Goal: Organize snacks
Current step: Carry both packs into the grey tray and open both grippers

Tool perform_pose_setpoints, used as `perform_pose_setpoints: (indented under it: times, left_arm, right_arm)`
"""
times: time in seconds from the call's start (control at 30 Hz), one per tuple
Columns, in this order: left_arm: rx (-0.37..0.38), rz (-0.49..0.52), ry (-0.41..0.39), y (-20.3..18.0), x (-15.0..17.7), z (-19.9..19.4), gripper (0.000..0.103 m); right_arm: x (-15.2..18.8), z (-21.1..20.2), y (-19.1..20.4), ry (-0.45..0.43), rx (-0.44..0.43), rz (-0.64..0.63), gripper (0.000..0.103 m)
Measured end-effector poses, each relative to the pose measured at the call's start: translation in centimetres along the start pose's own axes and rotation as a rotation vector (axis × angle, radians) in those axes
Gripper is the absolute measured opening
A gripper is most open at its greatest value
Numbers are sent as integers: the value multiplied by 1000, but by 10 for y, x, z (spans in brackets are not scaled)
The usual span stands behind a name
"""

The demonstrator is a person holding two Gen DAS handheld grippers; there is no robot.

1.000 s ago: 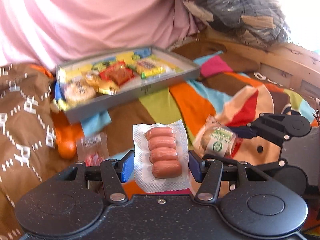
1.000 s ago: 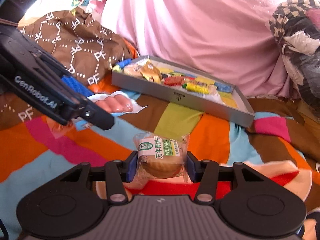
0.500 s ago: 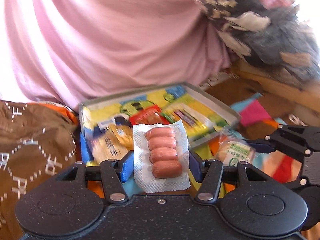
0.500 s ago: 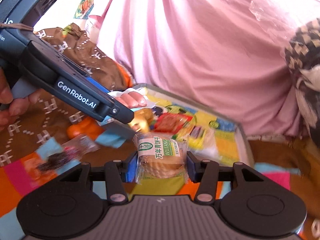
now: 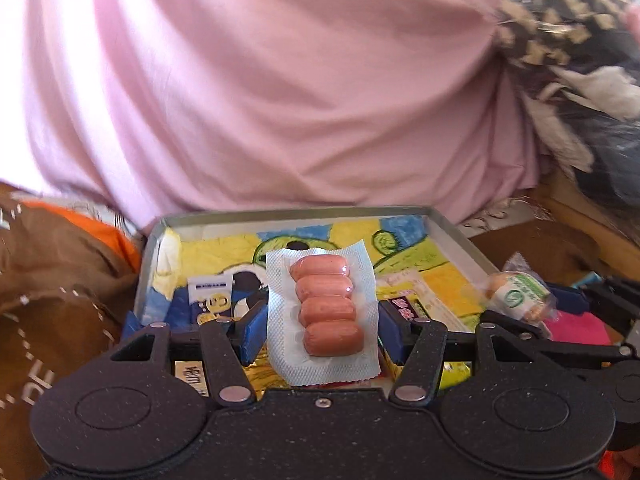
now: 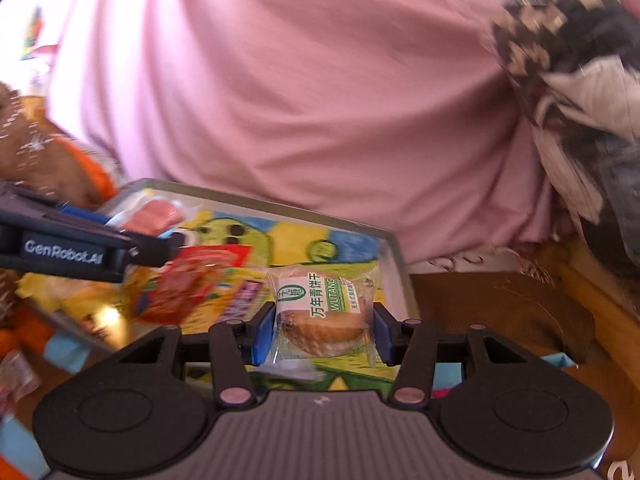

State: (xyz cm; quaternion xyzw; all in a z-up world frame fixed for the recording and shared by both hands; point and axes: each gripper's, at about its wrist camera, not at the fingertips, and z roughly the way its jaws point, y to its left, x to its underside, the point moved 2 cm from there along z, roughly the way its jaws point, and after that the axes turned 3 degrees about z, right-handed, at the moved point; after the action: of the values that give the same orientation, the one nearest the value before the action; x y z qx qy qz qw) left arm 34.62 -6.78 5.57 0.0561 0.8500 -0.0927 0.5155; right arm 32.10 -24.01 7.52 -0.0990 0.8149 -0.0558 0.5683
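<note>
A pink cloth (image 5: 280, 92) fills the background in both wrist views, with a dark checked bundle (image 5: 576, 36) at the upper right and brown patterned fabric (image 5: 52, 280) at the left. Below the cloth sits a shallow grey metal tray (image 5: 452, 232) whose floor carries a bright cartoon print in yellow, green and blue. Loose snacks already lie in it: a red packet (image 6: 192, 284), yellow wrappers and a small blue-and-white sachet (image 5: 210, 296), crowding the near and left parts of the tray. The left gripper (image 5: 322, 330) hangs over the tray, its blue-padded jaws part closed and pressed against both edges of a sausage pack (image 5: 326, 308), a flat white embossed sheet with four smooth pink sausages sealed side by side under clear film. The right gripper (image 6: 322, 334) is likewise narrowed onto a cake (image 6: 324, 312), a round brown pastry in a crinkled clear wrapper with a green and white label, held above the tray's right portion near its right wall. From the right wrist view the left gripper's black body crosses the left side, hiding part of the tray. From the left wrist view the cake shows at the right, just beyond the tray's edge.
</note>
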Motion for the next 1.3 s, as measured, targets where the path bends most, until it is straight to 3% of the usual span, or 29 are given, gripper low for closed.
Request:
perform_pose_setpoints:
  times: [0.27,0.67,0.77,0.83,0.9,1.0,1.2,1.3]
  left_arm:
    - [-75,-54,32,2,8,26,60]
    - [-91,-85,74,-4,14,36,62]
    - [-91,-89,78,-4,13,35,68]
    - [-97,-97,71,-4,12,33,81]
    - [-110,-124,52,-3,10,27,88]
    - [-119,-153,26,-2,7,17,96]
    - [-145,-171,-49,1,0,-5,100]
    - [-177,-198,-94,7,-4,-20,102]
  right_arm:
    - [15,23,-24,48,35,159,54]
    - [22,29,-20,73,4,220,57]
    - [22,29,-20,78,2,218,63]
    - [21,28,-20,71,2,208,69]
    - [21,25,-20,52,0,197,82]
    - [19,20,-23,23,0,198,88]
    - [11,3,-27,-43,34,221,103]
    - [5,-12,-29,-87,61,245,103]
